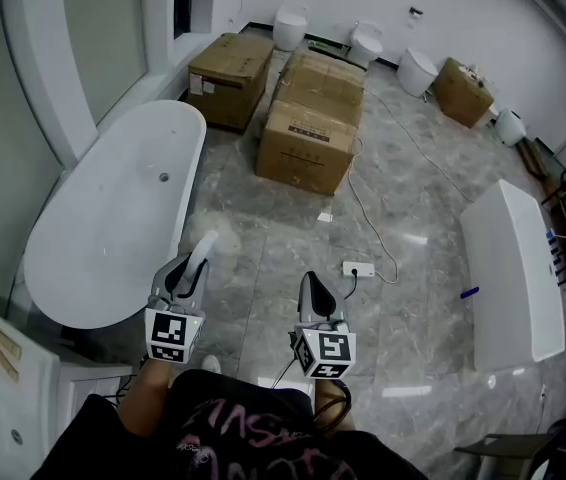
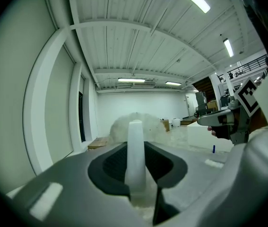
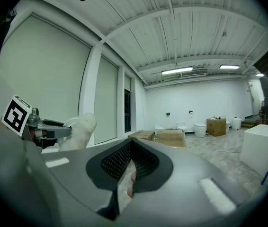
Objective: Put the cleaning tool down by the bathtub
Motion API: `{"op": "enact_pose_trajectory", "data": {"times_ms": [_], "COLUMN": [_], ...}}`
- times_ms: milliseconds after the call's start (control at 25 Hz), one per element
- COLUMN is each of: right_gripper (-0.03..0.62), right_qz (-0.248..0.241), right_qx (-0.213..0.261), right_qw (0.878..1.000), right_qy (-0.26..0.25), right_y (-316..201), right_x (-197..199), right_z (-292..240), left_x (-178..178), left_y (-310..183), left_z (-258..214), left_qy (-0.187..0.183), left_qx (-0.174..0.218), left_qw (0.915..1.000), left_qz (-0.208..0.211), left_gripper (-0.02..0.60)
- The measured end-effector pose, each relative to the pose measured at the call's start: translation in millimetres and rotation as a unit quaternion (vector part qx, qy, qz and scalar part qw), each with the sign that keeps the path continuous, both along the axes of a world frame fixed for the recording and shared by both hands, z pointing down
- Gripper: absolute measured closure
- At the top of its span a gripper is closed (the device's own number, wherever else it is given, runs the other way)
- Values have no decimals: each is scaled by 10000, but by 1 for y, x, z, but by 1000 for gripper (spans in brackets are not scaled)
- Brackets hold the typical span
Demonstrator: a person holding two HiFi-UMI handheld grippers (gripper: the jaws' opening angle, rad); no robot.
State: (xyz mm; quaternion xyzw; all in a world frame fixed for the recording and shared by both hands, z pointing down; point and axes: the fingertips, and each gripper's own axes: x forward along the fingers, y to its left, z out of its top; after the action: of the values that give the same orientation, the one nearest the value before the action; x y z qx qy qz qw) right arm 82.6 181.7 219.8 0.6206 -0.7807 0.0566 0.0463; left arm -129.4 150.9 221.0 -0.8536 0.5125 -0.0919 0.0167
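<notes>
Head view: the person stands on a grey marbled floor; the white bathtub lies to the left, along the wall. The left gripper is held low, just beside the near part of the tub, and from its jaws a white cleaning tool sticks out forward – it is in the air, not on the floor. The right gripper is near to it, on the right, and points forward too. Further off stand brown cardboard boxes; behind them, at the far wall, are white toilets. A white power strip with its cable lies on the floor in front of the right gripper.

Left gripper view: the left gripper has its jaws clenched on the slim white handle of the cleaning tool; the handle stands upright between the dark pads, and the fluffy head shows behind it. The right gripper is seen at the right side.

Right gripper view: the right gripper has its jaws pressed together with nothing between them; at the left side the left gripper shows – the fluffy head reaches out in front of it; the cardboard boxes stand ahead on the floor.
</notes>
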Motion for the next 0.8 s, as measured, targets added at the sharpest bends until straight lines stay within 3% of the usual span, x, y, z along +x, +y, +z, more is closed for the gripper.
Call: {"op": "enact_pose_trajectory", "data": {"times_ms": [520,800], "right_gripper": [574,574], "right_qz": [128,254], "right_qx": [-84,-154], "right_qw": [9997,9991], "right_qy": [184,300], "right_y": [-8,-5], "right_x": [-70,-73], "right_z": [13,13], "left_x": [-63,-74], "left_y": [-14,-14], "left_z": [16,23], "left_qy": [97,211], "left_qx": [-160,-269], "left_qw": [9997,9991], "left_qz": [187,247], "left_gripper": [489,489]}}
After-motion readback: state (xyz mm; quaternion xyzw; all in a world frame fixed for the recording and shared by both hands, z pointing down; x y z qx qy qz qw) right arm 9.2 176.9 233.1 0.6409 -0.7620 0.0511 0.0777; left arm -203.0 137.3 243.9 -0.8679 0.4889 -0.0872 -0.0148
